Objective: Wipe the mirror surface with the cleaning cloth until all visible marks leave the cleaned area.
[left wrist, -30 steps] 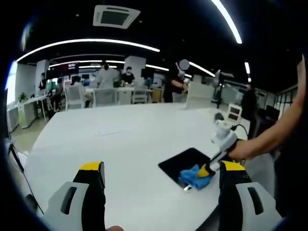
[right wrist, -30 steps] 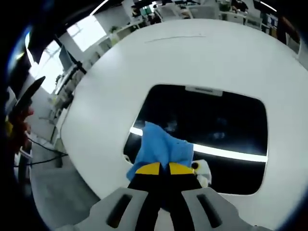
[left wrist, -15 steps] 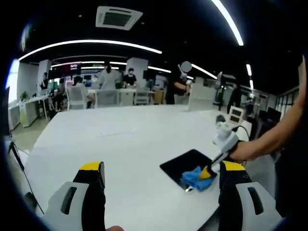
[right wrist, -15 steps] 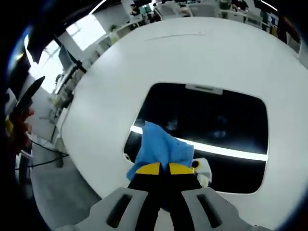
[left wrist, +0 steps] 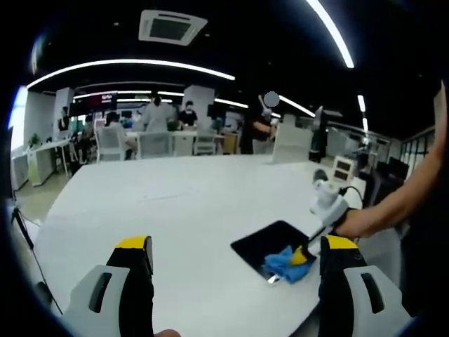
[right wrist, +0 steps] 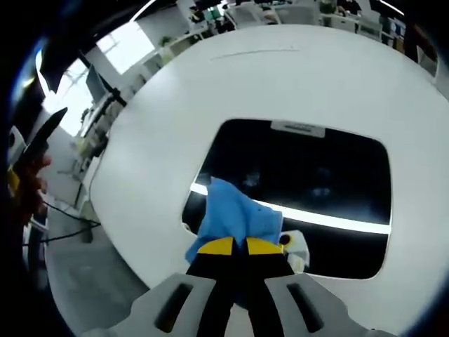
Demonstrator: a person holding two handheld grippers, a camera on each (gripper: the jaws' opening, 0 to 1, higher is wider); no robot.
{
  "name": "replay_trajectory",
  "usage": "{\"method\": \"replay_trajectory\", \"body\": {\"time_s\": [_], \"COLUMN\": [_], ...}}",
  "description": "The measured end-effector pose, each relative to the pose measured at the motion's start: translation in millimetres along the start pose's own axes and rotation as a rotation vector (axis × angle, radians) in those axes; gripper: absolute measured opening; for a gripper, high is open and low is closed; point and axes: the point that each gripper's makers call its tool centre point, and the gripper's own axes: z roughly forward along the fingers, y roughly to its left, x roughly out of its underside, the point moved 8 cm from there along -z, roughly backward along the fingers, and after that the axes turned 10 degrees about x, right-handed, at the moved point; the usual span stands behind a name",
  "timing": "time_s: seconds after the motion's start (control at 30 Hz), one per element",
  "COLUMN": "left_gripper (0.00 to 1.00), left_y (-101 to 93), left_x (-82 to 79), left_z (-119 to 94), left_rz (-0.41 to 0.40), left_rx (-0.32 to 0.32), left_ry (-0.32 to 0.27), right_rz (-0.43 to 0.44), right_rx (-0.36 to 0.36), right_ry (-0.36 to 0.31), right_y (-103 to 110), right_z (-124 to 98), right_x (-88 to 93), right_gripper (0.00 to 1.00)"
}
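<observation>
Clearly mid-wipe: the right tool (right wrist: 235, 245), pinching the crumpled blue cleaning cloth (right wrist: 235, 218), works the dark rectangular mirror's (right wrist: 316, 175) near edge; marks indiscernible. The left tool (left wrist: 235, 254) hangs spread.

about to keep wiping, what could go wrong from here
1. The mirror lies near the table edge on the side where the right gripper works. No clamp shows, so a hard stroke might push it toward that edge.
2. The cloth is bunched in the shut jaws and covers a small patch, so marks elsewhere may be missed.
3. The left gripper hangs open away from the mirror, so it isn't steadying it.
</observation>
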Motion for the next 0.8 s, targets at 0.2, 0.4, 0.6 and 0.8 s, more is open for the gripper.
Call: {"method": "replay_trajectory", "body": {"time_s": [0.2, 0.4, 0.6, 0.8], "left_gripper": [0.99, 0.99, 0.99, 0.99], "left_y": [-0.4, 2.7, 2.9, 2.4], "left_x": [5.9, 5.1, 6.3, 8.5], "left_z": [-6.0, -7.3, -7.5, -7.0], "left_rz": [-0.008, -0.018, -0.023, -0.019], "left_rx": [-0.004, -0.016, -0.023, -0.023], "left_ry": [0.013, 0.003, 0.001, 0.014], "right_rz": [0.015, 0.005, -0.005, -0.017], "right_rx": [-0.005, -0.008, -0.019, -0.022], "right_ry": [0.012, 0.012, 0.025, 0.031], "right_y": [0.7, 2.0, 0.8, 0.2], "right_z": [-1.2, -1.9, -1.5, -1.6], "right_x": [3.1, 4.2, 2.5, 1.8], "right_gripper": [0.00, 0.00, 0.00, 0.00]}}
